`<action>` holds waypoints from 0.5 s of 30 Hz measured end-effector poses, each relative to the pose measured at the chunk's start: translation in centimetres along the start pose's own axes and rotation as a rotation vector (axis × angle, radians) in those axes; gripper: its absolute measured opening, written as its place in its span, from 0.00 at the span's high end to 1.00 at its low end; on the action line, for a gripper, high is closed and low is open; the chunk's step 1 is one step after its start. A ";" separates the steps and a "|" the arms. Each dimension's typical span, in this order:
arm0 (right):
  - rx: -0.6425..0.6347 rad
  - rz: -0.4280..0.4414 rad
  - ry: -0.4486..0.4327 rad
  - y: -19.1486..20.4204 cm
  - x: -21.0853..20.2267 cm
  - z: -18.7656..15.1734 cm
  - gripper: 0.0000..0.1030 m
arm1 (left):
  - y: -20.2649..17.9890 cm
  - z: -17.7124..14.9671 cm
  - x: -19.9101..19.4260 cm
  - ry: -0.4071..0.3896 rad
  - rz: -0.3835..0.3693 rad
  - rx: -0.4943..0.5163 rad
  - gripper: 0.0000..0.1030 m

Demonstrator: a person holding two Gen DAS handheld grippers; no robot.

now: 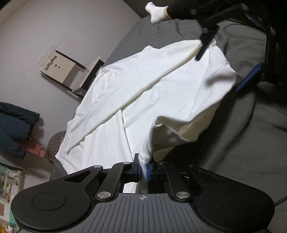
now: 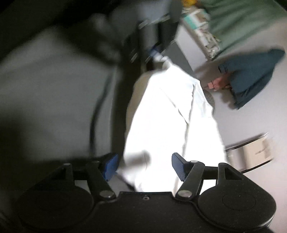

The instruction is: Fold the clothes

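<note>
A grey bed [image 1: 242,143] fills most of the left wrist view, and it serves as the folding surface, so the white garment [image 1: 143,86] is spread across the middle of that frame with its far end running toward the lower left, where it hangs over the bed's edge. A long folded band of the cloth runs diagonally from lower left to upper right, which I take to be a side already turned inward. At the bottom centre, the left gripper [image 1: 144,168] is pinched tight on a bunched corner of the garment, lifting it off the bed, probably so that end can be carried over the rest. In the right wrist view, which is badly blurred, the right gripper [image 2: 143,166] has its blue pads spread wide with white cloth lying between them but not clamped; it looks ready to take the matching corner. In the upper part of the left wrist view a white sock [image 1: 156,12] on a person's foot rests on the bed, and a small bedside stand [image 1: 71,71] sits against the wall at centre left.
</note>
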State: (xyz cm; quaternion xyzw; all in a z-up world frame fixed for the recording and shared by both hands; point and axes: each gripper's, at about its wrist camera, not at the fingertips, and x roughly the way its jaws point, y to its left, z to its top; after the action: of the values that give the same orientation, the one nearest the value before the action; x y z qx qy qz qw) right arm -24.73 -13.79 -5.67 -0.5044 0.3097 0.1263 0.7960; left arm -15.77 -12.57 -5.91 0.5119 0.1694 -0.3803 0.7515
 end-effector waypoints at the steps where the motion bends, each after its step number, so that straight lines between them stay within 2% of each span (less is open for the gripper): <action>1: -0.013 -0.016 -0.005 0.4 0.0 0.0 0.37 | 0.4 -0.2 0.1 0.000 -0.001 -0.005 0.93; 6: -0.087 -0.097 0.004 1.7 0.2 0.2 0.35 | 1.5 -0.6 -0.2 0.003 -0.005 -0.078 0.93; 9: -0.105 -0.009 0.025 0.9 -0.1 -0.5 0.35 | 2.4 -0.8 -0.1 -0.002 -0.018 -0.116 0.93; 13: -0.204 -0.020 0.091 1.0 0.0 -2.2 0.34 | 2.7 -0.8 0.2 0.000 -0.026 -0.094 0.93; 15: -0.247 -0.055 0.074 1.3 0.5 -2.9 0.33 | 2.7 -0.8 0.2 0.001 -0.030 -0.086 0.93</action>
State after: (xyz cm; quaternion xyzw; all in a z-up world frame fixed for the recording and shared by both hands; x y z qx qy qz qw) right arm -26.04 -15.81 -7.79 -0.6113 0.3068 0.1230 0.7191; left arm -13.50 -11.47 -4.67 0.4767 0.1938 -0.3836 0.7668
